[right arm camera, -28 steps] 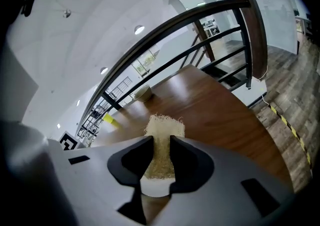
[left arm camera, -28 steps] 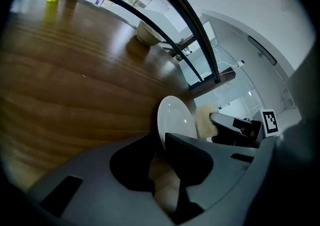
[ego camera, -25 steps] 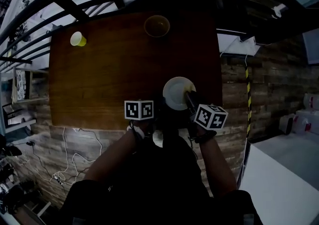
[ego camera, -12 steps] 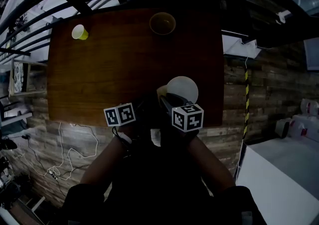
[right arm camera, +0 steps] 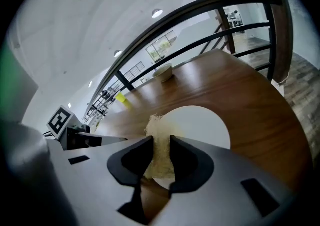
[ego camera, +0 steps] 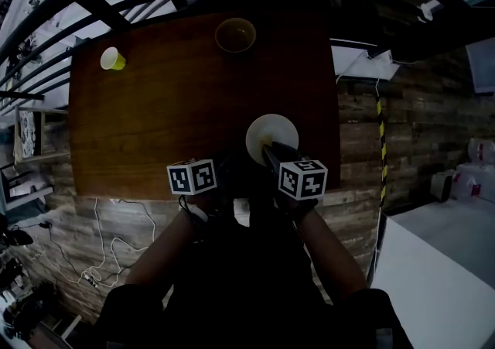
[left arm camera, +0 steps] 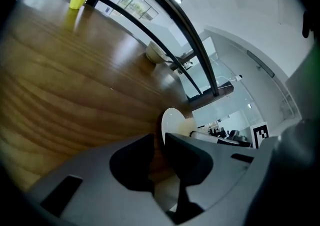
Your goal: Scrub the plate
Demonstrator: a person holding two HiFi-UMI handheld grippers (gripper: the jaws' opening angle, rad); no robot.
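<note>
My left gripper [left arm camera: 159, 138] is clenched on the near rim of the plate [ego camera: 274, 131]. My right gripper [right arm camera: 161, 141] grasps a pale scrubber [right arm camera: 157, 127], which touches the plate's near part.

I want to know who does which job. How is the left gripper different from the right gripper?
The left gripper has its fingers pinched on the white plate at its rim; the right gripper squeezes a pale fibrous scrubber. The left gripper meets the plate edge-on; the right gripper reaches over the plate's flat face. Both are grey and shut on something.
</note>
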